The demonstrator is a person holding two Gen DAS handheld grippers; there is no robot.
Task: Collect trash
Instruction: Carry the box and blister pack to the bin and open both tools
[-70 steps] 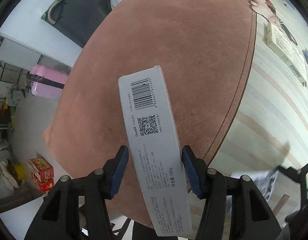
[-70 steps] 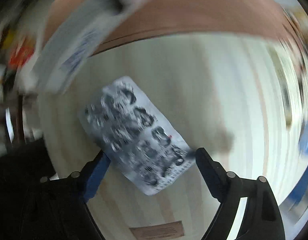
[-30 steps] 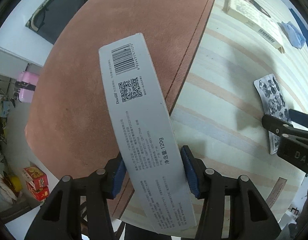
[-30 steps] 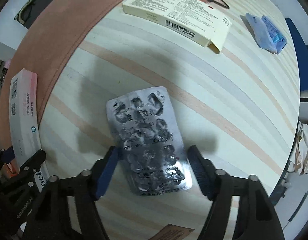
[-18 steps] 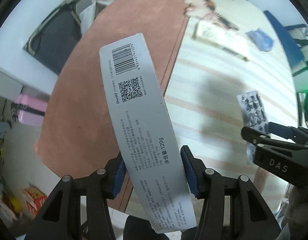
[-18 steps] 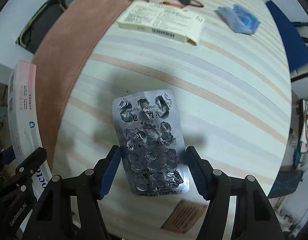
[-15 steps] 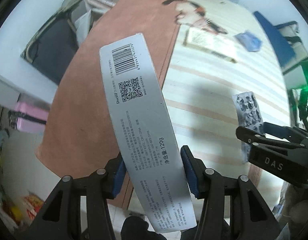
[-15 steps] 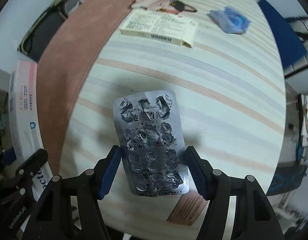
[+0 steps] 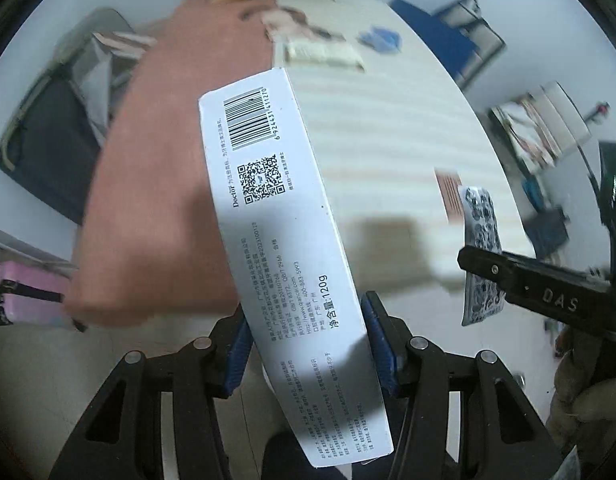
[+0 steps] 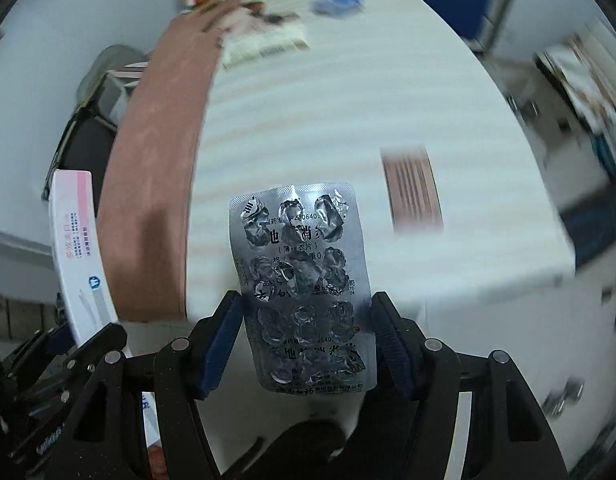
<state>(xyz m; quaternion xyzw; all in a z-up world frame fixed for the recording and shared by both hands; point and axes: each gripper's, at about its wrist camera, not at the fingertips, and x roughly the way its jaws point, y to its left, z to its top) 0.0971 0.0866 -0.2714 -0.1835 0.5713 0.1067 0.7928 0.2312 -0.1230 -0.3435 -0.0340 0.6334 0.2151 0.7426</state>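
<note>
My left gripper (image 9: 308, 344) is shut on a long white toothpaste box (image 9: 283, 248) with a barcode and QR code, held well above the table. My right gripper (image 10: 308, 344) is shut on a silver blister pack (image 10: 303, 280) with its pills pushed out, also lifted off the table. In the left wrist view the blister pack (image 9: 482, 252) and the right gripper's black finger show at the right. In the right wrist view the toothpaste box (image 10: 81, 256) shows its pink-and-white side at the left, above the left gripper's black frame.
Below lies a striped cream tablecloth (image 10: 328, 120) beside a reddish-brown cloth (image 9: 179, 140). A cream medicine box (image 9: 324, 54), a blue crumpled wrapper (image 9: 380, 38) and a small brown striped card (image 10: 414, 192) lie on the table. A blue chair (image 9: 440, 40) stands beyond. A pink case (image 9: 23, 292) sits on the floor.
Both grippers have risen and pulled back from the table with box and blister pack still held. The table now looks smaller and farther below. The views have rolled.
</note>
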